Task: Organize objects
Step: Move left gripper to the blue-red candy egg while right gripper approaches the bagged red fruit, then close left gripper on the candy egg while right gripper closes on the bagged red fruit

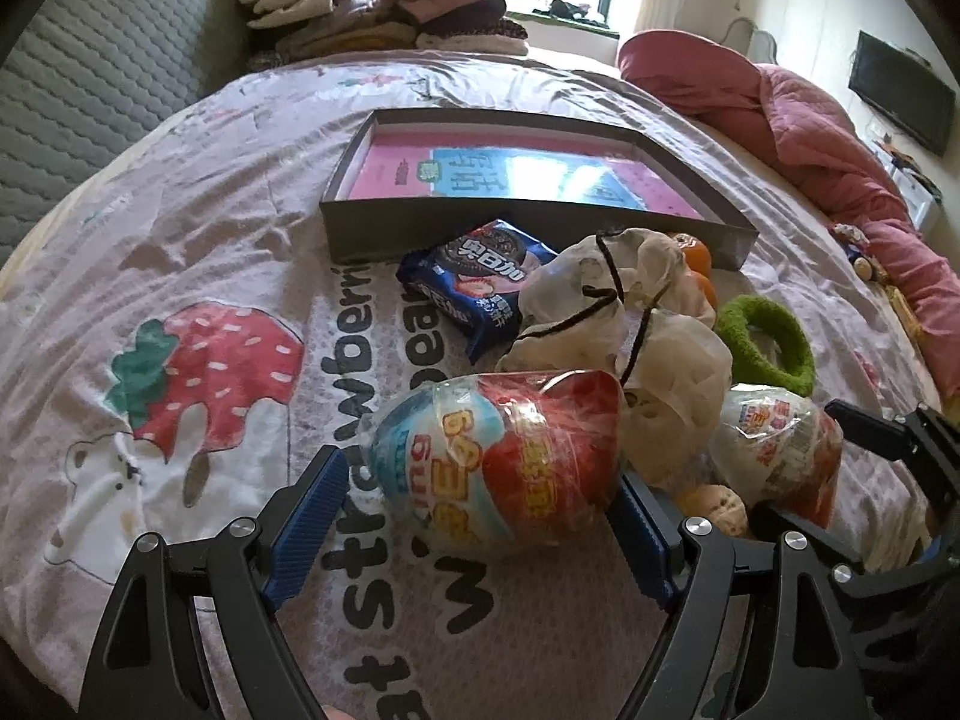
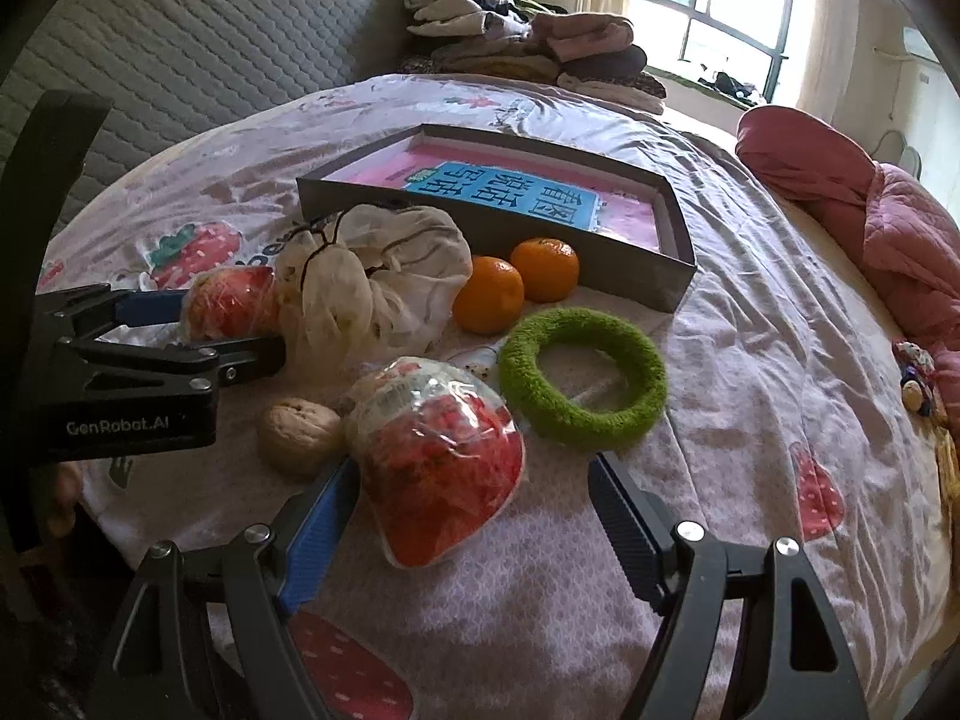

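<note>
On the bed, the shallow grey box (image 2: 672,285) held only 1 pink-and-blue booklet (image 2: 510,192). My left gripper (image 1: 474,510) gaped wide around 1 wrapped egg toy (image 1: 498,462); my right gripper (image 2: 474,516) stood wide around the other egg (image 2: 441,456), both lying near the box.

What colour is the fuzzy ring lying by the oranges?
Green: the fuzzy ring is a solid lime green, seen best in the right wrist view, near the oranges.
</note>
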{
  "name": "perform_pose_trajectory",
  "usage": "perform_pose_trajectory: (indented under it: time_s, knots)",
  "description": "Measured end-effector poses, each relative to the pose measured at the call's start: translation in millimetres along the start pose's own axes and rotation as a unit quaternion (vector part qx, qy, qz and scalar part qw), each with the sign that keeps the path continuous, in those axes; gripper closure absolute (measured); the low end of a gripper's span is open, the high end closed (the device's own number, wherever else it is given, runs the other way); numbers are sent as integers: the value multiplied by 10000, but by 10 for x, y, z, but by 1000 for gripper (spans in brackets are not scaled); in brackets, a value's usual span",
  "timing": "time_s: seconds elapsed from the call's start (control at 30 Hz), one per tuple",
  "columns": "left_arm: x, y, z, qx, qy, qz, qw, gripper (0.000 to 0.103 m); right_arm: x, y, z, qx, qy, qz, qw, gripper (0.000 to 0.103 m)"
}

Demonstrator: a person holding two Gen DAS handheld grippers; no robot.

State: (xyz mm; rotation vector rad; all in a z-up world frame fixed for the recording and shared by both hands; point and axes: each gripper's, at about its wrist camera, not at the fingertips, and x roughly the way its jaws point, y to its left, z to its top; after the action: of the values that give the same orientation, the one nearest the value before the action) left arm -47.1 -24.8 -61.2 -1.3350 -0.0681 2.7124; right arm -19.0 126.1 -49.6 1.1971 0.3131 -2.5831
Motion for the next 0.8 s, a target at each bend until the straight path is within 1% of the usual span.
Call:
perform_pose_trajectory:
  time_s: [0.07, 0.13, 0.17, 0.2, 0.33, 0.43, 0.47, 0.5, 0.6, 0.8]
  knots:
    - [32, 4, 11, -42, 30, -2, 10000, 19, 22, -1, 7, 25, 6, 33, 10000, 33]
    - [46, 4, 21, -93, 26, -1, 10000, 19, 44, 2, 6, 46, 18, 68, 10000, 43]
    - [44, 3, 26, -120, 6, -25, 9999, 19, 53, 5, 4, 45, 25, 85, 10000, 45]
    - [47, 1, 34, -120, -13, -91, 9999, 19, 58, 9, 0, 40, 20, 113, 9999, 50]
    - [108, 12, 34, -207, 47, -207, 9996, 19, 46, 1, -17, 89, -27, 200, 9998, 51]
    - [119, 5, 28, -224, 13, -283, 9993, 19, 18, -21, -25, 148, -91, 281, 9995, 52]
    - [121, 0, 25, -212, 3, -299, 9993, 20, 11, -25, -27, 167, -106, 303, 9993, 52]
    - [123, -1, 17, -221, -11, -308, 9993, 22, 4, -30, -30, 187, -116, 319, 9993, 52]
    - [113, 0, -3, -220, -65, -332, 9992, 24, -4, -40, -34, 258, -118, 382, 9989, 52]
    - [59, -6, -45, -202, -100, -509, 9985, 25, -20, -55, -51, 339, -126, 383, 9986, 52]
